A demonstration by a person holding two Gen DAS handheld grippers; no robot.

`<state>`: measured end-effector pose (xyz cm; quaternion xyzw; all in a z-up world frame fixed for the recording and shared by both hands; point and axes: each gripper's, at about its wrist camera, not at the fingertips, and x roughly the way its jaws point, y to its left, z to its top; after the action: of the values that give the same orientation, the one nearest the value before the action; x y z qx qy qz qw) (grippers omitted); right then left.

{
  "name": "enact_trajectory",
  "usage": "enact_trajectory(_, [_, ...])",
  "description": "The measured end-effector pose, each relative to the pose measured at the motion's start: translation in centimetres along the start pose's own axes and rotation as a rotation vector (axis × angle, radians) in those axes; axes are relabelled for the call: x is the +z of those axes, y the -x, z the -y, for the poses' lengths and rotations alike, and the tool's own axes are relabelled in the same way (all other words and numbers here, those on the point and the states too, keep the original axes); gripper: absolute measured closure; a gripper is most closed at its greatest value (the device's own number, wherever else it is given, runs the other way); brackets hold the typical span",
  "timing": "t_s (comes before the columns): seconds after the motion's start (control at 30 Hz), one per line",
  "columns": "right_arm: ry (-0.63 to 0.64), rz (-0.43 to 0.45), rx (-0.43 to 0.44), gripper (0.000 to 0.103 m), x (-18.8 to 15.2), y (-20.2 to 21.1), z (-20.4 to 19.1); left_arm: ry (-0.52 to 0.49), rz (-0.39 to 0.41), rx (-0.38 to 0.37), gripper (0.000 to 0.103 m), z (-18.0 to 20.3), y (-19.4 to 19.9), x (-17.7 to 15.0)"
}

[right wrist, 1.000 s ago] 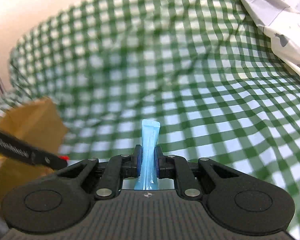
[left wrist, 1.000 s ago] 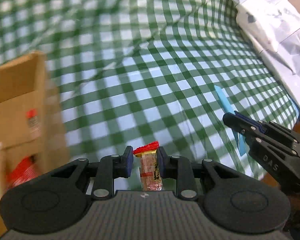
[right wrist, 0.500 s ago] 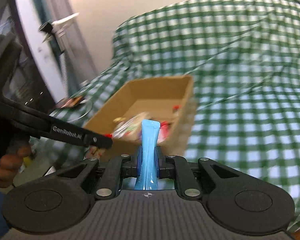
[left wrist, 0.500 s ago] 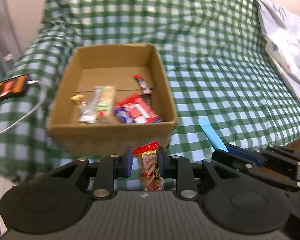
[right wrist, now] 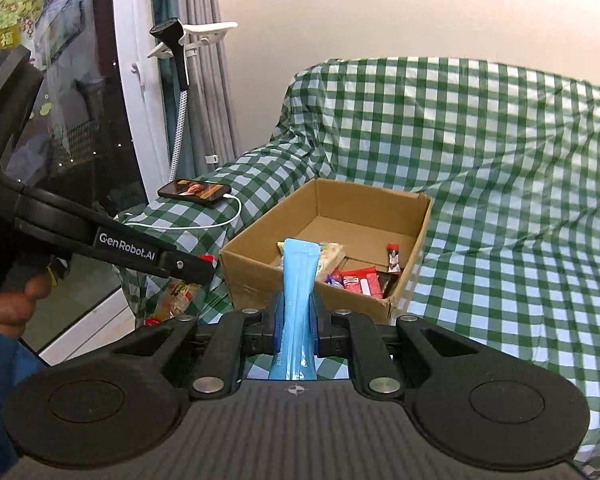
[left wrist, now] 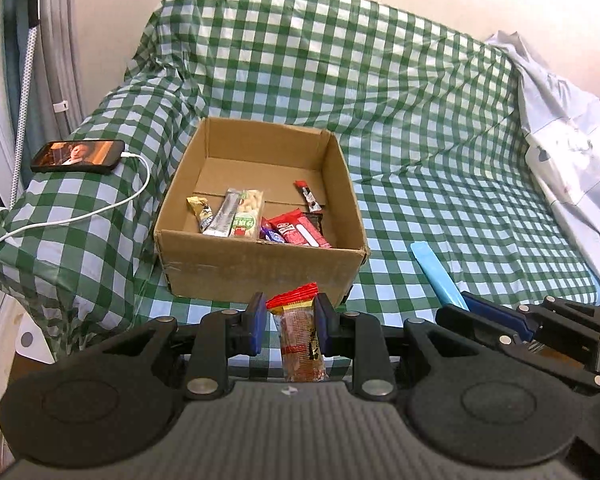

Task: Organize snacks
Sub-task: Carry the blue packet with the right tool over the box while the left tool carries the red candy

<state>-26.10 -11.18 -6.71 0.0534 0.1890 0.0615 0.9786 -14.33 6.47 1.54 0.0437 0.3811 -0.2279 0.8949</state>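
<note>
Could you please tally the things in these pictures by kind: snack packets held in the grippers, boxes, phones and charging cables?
Snack packets held: 2, a red-topped packet in the left hand-held gripper and a blue packet in the right hand-held gripper
Cardboard box: 1
Phone: 1
White cable: 1
Total: 5

Left tool [left wrist: 291, 322] and right tool [right wrist: 296, 322] both clamped, side by side.

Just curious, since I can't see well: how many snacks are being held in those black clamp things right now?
2. The left gripper pinches a red-topped snack packet; the right gripper pinches a blue stick pack. More snacks lie in the cardboard box.
</note>
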Motion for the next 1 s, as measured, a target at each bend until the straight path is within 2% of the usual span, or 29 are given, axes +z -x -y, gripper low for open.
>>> enact_trajectory(0.53, [0.051,0.006,-0.018,0.089,-0.2,1.0,-1.2,0.028,0.026,-0.001,0.075,-0.4,1.4,-0.6])
enact_trajectory(1.0, [0.045,-0.028,-0.012,0.089,-0.3,0.0,-0.7,0.048,-0.011,0.002,0.075,-1.3,-0.5,-0.2])
